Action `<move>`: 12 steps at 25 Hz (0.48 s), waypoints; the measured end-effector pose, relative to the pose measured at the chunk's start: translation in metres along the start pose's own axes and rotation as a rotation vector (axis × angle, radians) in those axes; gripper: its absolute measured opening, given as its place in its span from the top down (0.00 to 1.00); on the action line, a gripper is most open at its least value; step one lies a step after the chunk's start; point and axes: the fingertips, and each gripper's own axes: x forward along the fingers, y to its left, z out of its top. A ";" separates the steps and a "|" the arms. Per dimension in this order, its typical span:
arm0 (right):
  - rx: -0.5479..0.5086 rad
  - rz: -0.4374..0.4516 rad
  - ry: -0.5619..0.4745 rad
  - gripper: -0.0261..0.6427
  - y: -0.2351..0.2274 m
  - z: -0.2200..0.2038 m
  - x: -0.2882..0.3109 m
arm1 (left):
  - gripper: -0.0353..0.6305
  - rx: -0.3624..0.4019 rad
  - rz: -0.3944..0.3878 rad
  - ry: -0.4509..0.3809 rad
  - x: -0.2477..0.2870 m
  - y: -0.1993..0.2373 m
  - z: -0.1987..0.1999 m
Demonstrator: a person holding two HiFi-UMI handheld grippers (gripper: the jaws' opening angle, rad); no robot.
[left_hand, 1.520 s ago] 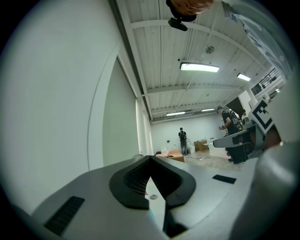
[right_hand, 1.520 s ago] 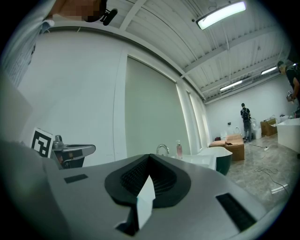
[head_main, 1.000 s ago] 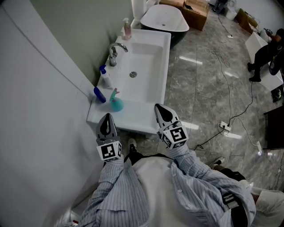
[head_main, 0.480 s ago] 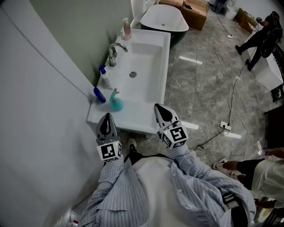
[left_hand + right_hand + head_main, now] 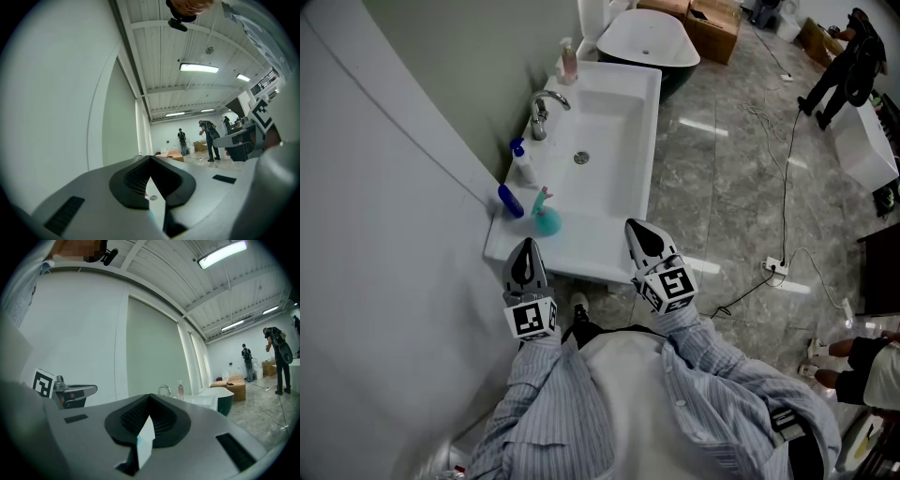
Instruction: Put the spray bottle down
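A teal spray bottle [image 5: 546, 217] with a pink-tipped trigger stands upright on the near left ledge of the white sink [image 5: 623, 141]. No gripper touches it. My left gripper [image 5: 525, 247] hovers just short of the sink's front edge, a little below and left of the bottle, its jaws shut and empty. My right gripper [image 5: 638, 228] is over the front right part of the sink, well right of the bottle, also shut with nothing in it. In the left gripper view the left gripper [image 5: 150, 158] points level, jaws closed to a point; the right gripper [image 5: 149, 396] looks the same in its own view.
A blue bottle [image 5: 510, 201] and a white bottle with a blue cap [image 5: 522, 164] stand by the wall behind the spray bottle. Farther back are the faucet [image 5: 542, 111] and a pink soap bottle [image 5: 569, 61]. A bathtub [image 5: 649, 42], boxes [image 5: 712, 23] and floor cables [image 5: 773, 265] lie beyond.
Both grippers and the spray bottle stay still. Only the people at the far right of the room have shifted.
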 end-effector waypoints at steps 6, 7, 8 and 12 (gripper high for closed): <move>0.003 -0.002 -0.001 0.94 -0.002 -0.001 0.000 | 0.95 0.001 0.000 0.001 0.001 -0.001 -0.001; 0.003 -0.002 -0.001 0.94 -0.002 -0.001 0.000 | 0.95 0.001 0.000 0.002 0.001 -0.001 -0.001; 0.003 -0.002 0.000 0.94 -0.003 -0.001 -0.001 | 0.95 0.001 0.000 0.003 0.001 -0.002 -0.001; 0.004 -0.002 0.004 0.94 -0.004 -0.003 0.000 | 0.95 -0.001 0.000 0.006 0.003 -0.002 -0.003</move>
